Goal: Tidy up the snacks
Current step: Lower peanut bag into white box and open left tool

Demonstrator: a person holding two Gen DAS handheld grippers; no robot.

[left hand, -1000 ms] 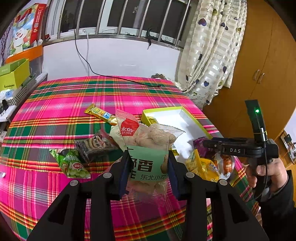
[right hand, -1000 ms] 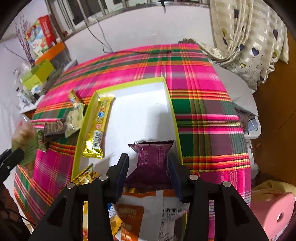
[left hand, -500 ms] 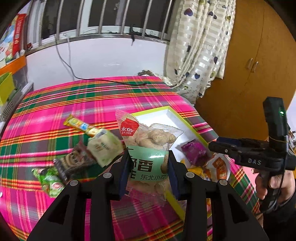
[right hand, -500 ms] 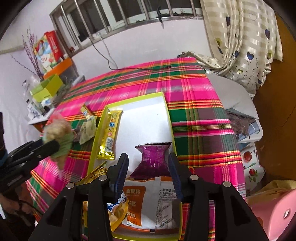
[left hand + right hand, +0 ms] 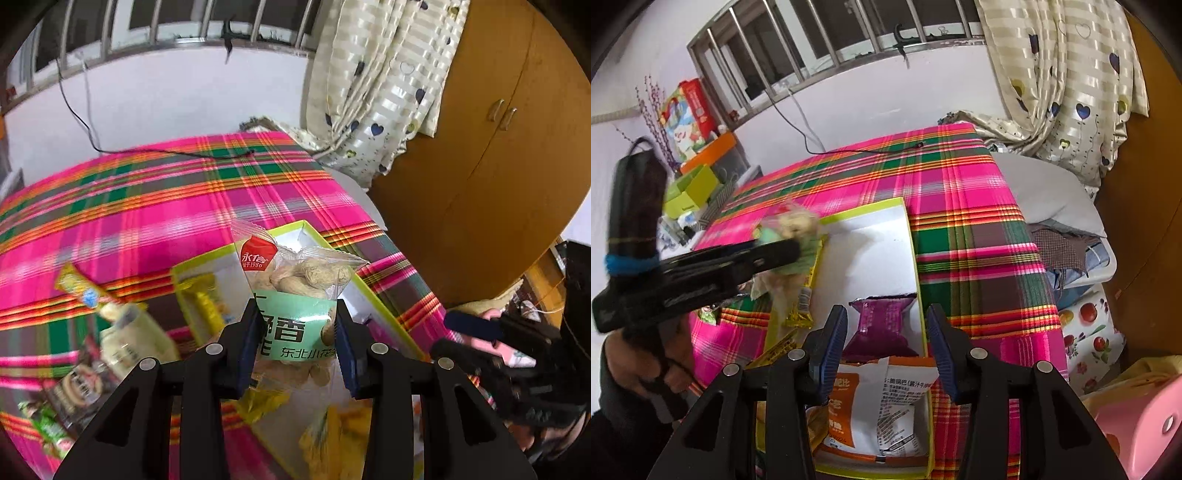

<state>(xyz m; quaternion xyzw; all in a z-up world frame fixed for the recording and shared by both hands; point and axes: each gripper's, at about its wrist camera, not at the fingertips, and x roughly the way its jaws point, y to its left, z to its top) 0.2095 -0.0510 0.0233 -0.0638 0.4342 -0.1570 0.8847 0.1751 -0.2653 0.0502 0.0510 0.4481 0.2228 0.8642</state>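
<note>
Between the left gripper's (image 5: 297,345) blue pads sits a clear bag of peanuts (image 5: 300,295) with a green label band, clamped at its middle and held upright above the near-left part of a shallow lime-rimmed box (image 5: 911,243); from the right wrist view the same bag (image 5: 792,236) is blurred over the box's left rim. Inside the white-floored box lie a yellow wrapped bar (image 5: 807,291) along the left wall, a purple packet (image 5: 882,325) near the right wall, and an orange-and-white pouch (image 5: 882,410) at the near end. The right gripper (image 5: 886,347) hangs over that near end with its jaws spread apart, holding nothing, the purple packet lying between and below them. Outside the box on the left rest more snacks: a yellow stick pack (image 5: 83,291), a pale packet (image 5: 129,339), a dark brown packet (image 5: 75,387) and a green one (image 5: 48,424), all blurred. Everything rests on a pink, green and orange plaid bedspread (image 5: 953,192). Behind it a black cable (image 5: 85,122) runs down a white wall under a barred window (image 5: 820,51); a heart-print curtain (image 5: 1063,85) hangs to the right beside a wooden wardrobe (image 5: 491,166). A lime green carton (image 5: 690,188) and a red gift box (image 5: 687,118) stand at the far left.
</note>
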